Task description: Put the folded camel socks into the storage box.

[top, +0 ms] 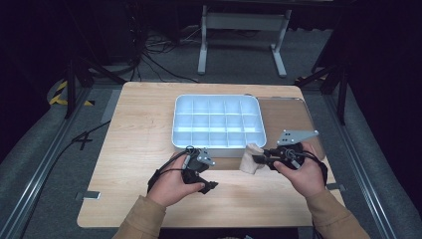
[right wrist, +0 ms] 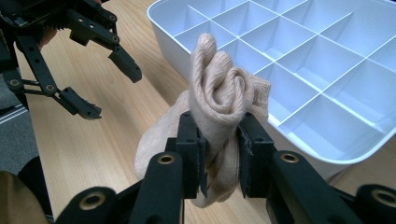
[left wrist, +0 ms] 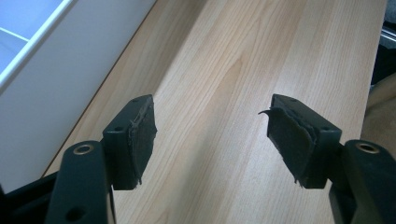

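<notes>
One table (top: 139, 129), one white divided tray (top: 219, 122) w/ its far compartments cut off in my right gripper view, one rolled beige sock (right wrist: 219, 107) clamped in my right gripper (right wrist: 218, 154) just beside tray's near wall, lower end hidden behind jaws, & my left gripper (left wrist: 210, 140) stood apart, holding nothing.

From my seat, bare table (top: 134, 149) lay open from 7 to 10 o'clock, wide enough for either hand to pass. At 12 o'clock the white compartment tray (top: 219, 142) blocked the way forward with its near wall, just beyond the beige rolled sock (top: 250, 159). The left gripper (top: 201, 172) stood close at the sock's 9 o'clock, narrowing the gap there.
</notes>
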Demonstrator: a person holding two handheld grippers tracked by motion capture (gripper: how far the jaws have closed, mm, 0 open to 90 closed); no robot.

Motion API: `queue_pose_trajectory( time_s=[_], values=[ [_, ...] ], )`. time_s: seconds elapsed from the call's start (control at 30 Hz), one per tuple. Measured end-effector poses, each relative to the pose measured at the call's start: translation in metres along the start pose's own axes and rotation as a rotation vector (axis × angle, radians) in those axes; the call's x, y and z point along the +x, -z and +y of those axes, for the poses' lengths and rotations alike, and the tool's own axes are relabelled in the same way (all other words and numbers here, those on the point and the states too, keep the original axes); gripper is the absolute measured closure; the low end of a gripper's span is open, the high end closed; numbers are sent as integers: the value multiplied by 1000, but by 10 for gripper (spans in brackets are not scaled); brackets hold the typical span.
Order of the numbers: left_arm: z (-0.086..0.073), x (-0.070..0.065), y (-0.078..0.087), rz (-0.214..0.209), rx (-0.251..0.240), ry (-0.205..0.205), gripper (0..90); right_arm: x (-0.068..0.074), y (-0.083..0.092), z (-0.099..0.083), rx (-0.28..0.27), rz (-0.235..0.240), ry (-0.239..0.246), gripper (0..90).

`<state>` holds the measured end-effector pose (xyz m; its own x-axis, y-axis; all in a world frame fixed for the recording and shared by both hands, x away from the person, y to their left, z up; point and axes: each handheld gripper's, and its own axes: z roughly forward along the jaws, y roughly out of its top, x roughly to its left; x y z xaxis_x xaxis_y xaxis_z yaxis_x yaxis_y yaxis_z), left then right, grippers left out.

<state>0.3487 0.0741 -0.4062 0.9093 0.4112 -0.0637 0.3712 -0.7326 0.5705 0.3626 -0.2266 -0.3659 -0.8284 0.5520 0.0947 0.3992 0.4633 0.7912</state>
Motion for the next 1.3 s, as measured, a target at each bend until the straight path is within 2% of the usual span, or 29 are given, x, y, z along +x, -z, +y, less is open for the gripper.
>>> queue_pose_trajectory(
  time_s=[0.5,0.63,0.8,1.13,1.3],
  values=[
    [-11,1,11,29,-8,39,322,-25,4,24,27,-69,69,732],
    [-19,2,15,44,-10,59,322,-30,2,28,40,-72,75,729],
    [-29,2,24,69,-17,84,320,-40,-5,36,79,-80,84,725],
    [-48,1,37,102,-22,138,319,-57,-16,47,115,-108,96,725],
    [-57,1,43,126,-28,153,318,-68,-24,50,165,-140,112,722]
  ],
)
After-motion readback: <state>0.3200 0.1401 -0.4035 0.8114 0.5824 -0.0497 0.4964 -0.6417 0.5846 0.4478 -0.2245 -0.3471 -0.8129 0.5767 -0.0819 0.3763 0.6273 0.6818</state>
